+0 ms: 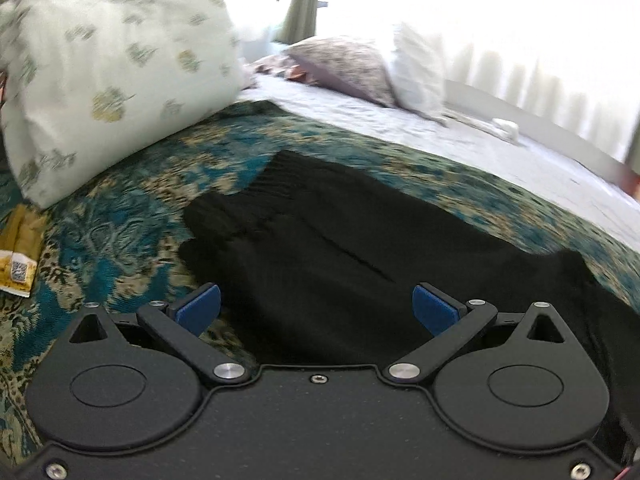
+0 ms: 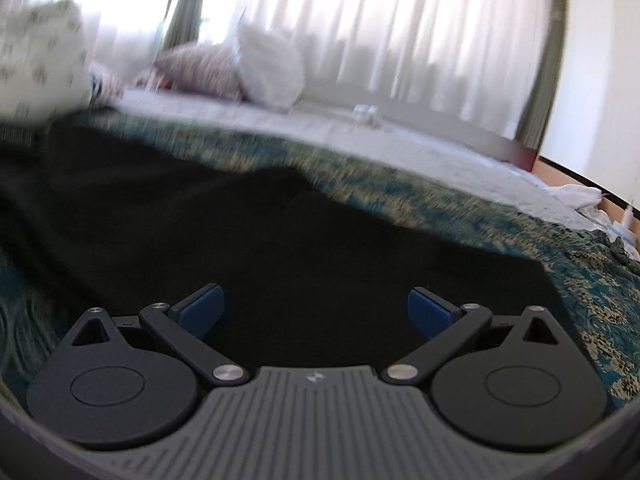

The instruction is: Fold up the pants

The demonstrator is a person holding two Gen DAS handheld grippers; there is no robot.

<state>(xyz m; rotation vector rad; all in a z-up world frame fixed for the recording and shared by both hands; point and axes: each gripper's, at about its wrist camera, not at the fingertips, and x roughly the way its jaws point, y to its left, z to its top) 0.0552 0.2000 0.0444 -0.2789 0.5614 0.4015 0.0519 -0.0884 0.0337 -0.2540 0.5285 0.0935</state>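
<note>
Your left tongs [image 1: 316, 308] are spread wide and empty, and your right tongs [image 2: 316, 308] are spread wide and empty as well; no cloth is between the blue pads [image 1: 200, 310] in either view. The black pants [image 1: 360, 248] lie on the bed, on the blue patterned bedspread [image 1: 120, 224], just in front of both tongs. The elastic waistband [image 1: 256, 196] points toward the big flowered pillow [image 1: 112, 72] near the left edge of the bed, and the rest of the garment runs toward the right side. I judge that at least one fold is already made, because the cloth looks doubled, but the dark fabric hides the layers and I cannot tell this for sure.

Some things can go wrong from here. The right wrist view is blurred, so you can easily miss the edge of the pants [image 2: 280, 240] there. If you pinch only the top layer, the lower layer will stay behind and the fold will open. The bedspread is soft and wrinkled, so the pads may take it together with the pants and drag it. If the two tongs lift unevenly, the fold will come crooked. The pillow is close to the waistband, and cloth carried toward it may catch on it.
</note>
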